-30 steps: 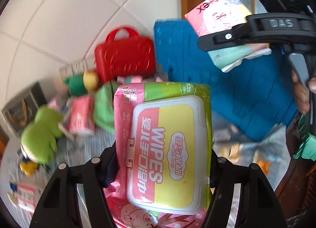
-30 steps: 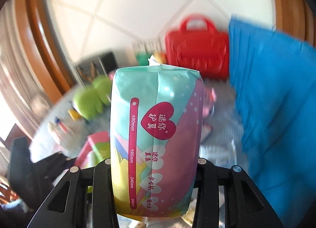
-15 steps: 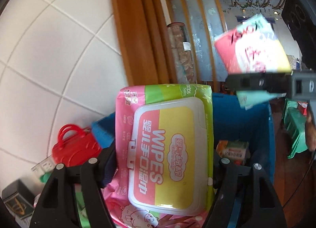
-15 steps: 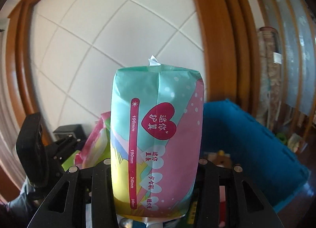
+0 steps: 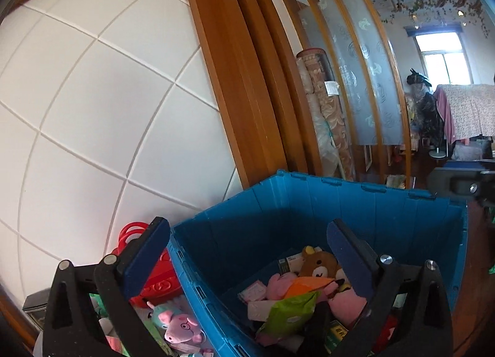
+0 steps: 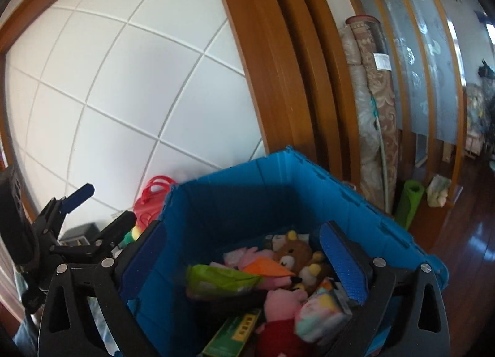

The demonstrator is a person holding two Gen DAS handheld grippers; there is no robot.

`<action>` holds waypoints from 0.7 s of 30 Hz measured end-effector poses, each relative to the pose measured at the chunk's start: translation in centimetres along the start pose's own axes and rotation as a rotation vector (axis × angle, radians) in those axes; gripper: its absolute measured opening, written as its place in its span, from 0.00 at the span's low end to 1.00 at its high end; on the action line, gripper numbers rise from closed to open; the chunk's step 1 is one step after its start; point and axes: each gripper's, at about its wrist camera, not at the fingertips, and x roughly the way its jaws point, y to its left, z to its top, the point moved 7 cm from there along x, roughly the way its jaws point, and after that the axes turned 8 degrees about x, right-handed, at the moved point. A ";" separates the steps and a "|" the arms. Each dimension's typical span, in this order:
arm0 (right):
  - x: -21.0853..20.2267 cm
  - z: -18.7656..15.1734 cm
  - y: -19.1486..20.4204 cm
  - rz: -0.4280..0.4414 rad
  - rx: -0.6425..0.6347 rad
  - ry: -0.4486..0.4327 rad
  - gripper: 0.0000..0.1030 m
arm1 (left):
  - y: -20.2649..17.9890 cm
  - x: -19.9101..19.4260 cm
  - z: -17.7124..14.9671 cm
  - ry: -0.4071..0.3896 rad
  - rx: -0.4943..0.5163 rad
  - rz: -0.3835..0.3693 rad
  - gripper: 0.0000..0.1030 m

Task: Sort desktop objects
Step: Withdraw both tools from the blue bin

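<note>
Both packs have left the tongs since a moment ago. Left tongs (image 5: 247,252) held the pink and green wipes pack, and now their blue pads have just opened wide with nothing between them. Right tongs (image 6: 244,252) held the teal and pink pad pack, and their pads have just opened wide too, also empty.

Right under and ahead of both tongs sits the big blue plastic crate (image 5: 340,202). Inside it, near the left tongs, lies a crumpled green pack (image 5: 287,310), likely the wipes turned over. Close under the right tongs' right pad lies the teal and pink pad pack (image 6: 321,313). A brown teddy bear (image 6: 292,253) and a pink pig plush (image 6: 283,299) lie between them.

Left of the crate stands a red plastic toy bag (image 5: 154,276). Behind everything is a white tiled wall (image 5: 92,109).
</note>
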 end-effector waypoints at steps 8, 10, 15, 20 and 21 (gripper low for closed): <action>-2.0 -1.2 0.1 0.044 -0.012 0.006 0.99 | -0.3 -2.2 -1.2 0.040 -0.005 0.085 1.00; -2.6 -1.5 0.5 0.058 -0.010 0.003 0.99 | 0.0 -3.1 -1.4 0.036 -0.011 0.103 1.00; -5.0 -2.5 2.6 0.070 -0.021 -0.016 1.00 | 1.3 -6.5 -2.0 0.004 -0.065 0.112 1.00; -9.4 -4.6 6.3 0.083 -0.046 -0.045 1.00 | 3.8 -11.2 -4.1 -0.001 -0.152 0.182 1.00; -10.3 -5.1 7.0 0.082 -0.051 -0.052 1.00 | 4.4 -12.2 -4.6 -0.004 -0.152 0.210 1.00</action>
